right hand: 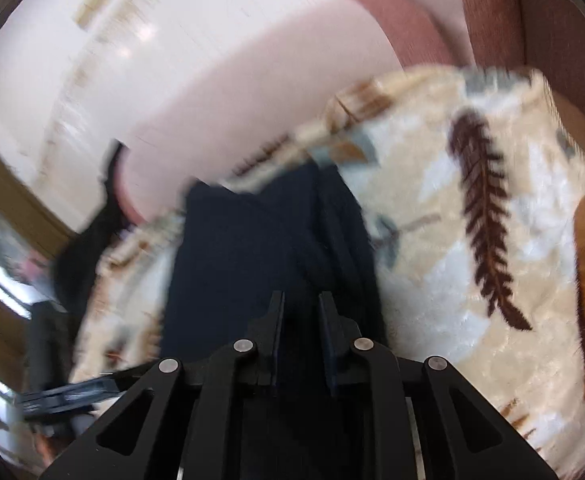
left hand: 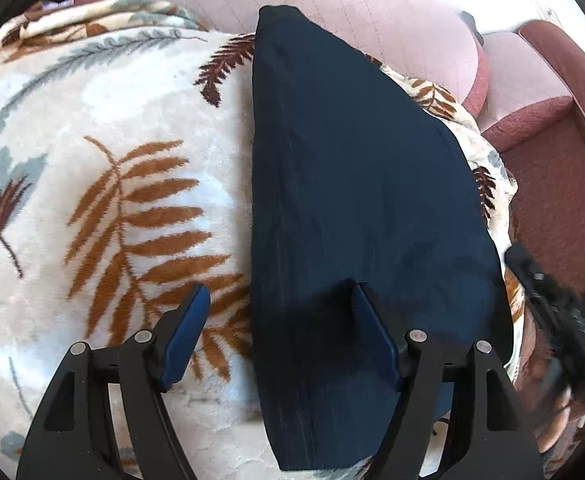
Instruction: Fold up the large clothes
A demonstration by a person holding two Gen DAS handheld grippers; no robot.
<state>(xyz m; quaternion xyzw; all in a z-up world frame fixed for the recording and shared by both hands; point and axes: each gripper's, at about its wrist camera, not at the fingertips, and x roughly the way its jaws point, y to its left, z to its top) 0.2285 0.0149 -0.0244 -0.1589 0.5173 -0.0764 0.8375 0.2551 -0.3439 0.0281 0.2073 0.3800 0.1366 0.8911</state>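
Note:
A dark navy garment (left hand: pixel 352 160), folded into a long strip, lies flat on a cream blanket (left hand: pixel 92 120) with a leaf print. My left gripper (left hand: pixel 279 288) hangs open just above the strip's near left edge, one finger over the blanket and the other over the cloth, pressing on nothing. The right wrist view is blurred. There my right gripper (right hand: pixel 301 296) stands over the near end of the same garment (right hand: pixel 252 248) with only a narrow gap between its jaws, and I see no cloth pinched. Its black frame (left hand: pixel 548 300) shows past the strip's right edge.
The blanket (right hand: pixel 472 280) covers a sofa seat with pale pink back cushions (left hand: pixel 372 0) behind it. A maroon armrest (left hand: pixel 552 184) rises on the right. A hand (left hand: pixel 556 420) holds the right gripper at the lower right.

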